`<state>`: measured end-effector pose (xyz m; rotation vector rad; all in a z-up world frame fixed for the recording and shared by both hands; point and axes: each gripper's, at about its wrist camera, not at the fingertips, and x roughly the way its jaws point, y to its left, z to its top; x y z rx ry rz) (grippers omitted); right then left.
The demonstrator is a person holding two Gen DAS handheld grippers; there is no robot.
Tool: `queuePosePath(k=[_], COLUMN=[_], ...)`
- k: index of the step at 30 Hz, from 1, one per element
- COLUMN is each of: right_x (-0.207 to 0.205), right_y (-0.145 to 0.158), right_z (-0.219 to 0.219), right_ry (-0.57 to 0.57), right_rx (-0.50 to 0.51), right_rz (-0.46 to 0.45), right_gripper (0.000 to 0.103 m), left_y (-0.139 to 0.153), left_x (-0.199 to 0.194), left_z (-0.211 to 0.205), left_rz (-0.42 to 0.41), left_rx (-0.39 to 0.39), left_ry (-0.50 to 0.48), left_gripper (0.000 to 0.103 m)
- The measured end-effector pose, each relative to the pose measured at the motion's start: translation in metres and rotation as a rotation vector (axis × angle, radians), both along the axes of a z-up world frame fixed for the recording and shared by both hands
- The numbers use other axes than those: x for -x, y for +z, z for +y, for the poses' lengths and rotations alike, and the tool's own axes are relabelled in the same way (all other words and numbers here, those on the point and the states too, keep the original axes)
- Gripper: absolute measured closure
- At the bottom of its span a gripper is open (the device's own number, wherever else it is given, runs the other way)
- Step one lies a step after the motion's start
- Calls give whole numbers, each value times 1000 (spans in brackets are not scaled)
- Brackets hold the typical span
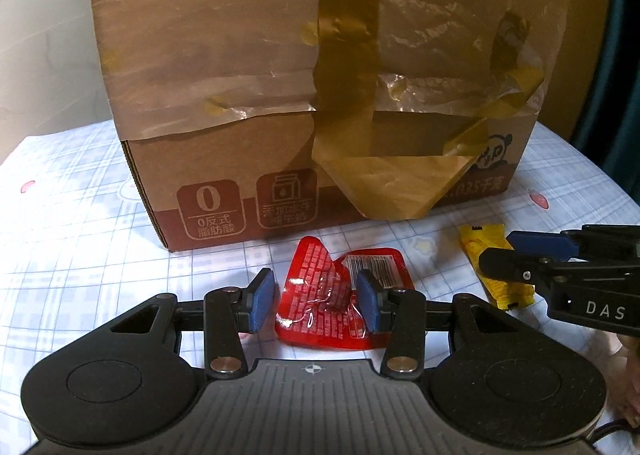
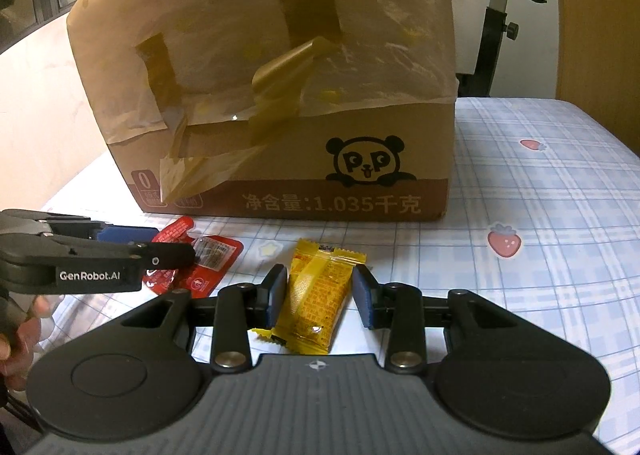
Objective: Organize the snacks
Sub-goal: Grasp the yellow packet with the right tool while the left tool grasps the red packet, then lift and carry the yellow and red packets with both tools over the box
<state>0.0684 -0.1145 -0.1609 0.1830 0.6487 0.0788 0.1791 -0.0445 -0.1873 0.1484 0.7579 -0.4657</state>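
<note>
A cardboard box [image 1: 248,175] stands on the checked tablecloth [image 1: 80,215], its front partly covered with wrinkled film and strips of brown tape [image 1: 348,51]; a panda drawing [image 2: 366,165] shows on its lower right part. Everything else lies in front of this box.

Furthest left in front of the box is the left gripper [image 1: 316,301]. Its jaws stand partly open, one blue pad on each side of a red snack packet [image 1: 320,295] that lies crumpled on the cloth just before the box's front wall. The left pad is clear of the packet with a sliver of cloth showing between; the right pad overlaps the packet's barcode end, and whether it touches cannot be told. In the right wrist view this gripper [image 2: 160,243] reaches in from the left over the same red packet [image 2: 224,251], and part of a hand [image 2: 24,331] shows below it.

To the right of the red packet, a little further from the box, lies a yellow snack packet [image 2: 316,295]. The right gripper [image 2: 320,295] has its jaws nearly closed about it, both pads against its sides, so it is gripped. A strawberry print [image 2: 505,241] marks the cloth further right, near the box's right corner.
</note>
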Motion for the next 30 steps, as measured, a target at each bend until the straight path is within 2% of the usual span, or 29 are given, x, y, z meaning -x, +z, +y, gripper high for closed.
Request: queuePosePath(k=[2, 5, 8, 18, 30], right_x=[0, -1, -1, -1, -1], right_y=[0, 0, 0, -1, -1], right_z=[0, 1, 1, 2, 6], right_ry=[0, -1, -1, -1, 6], right_rx=[1, 1, 2, 12, 53], right_rz=[0, 0, 0, 0, 0], right_gripper=[64, 64, 64, 64, 61], left_y=[-1, -1, -1, 9, 12], left_x=[1, 6, 14, 46, 67], left_z=[-4, -3, 0, 4, 7], left_rz=[-3, -2, 7, -61, -74], left_rx=[-1, 11, 52, 102, 132], left_ry=[3, -4, 0, 26, 13], left_gripper=[56, 64, 82, 83, 83])
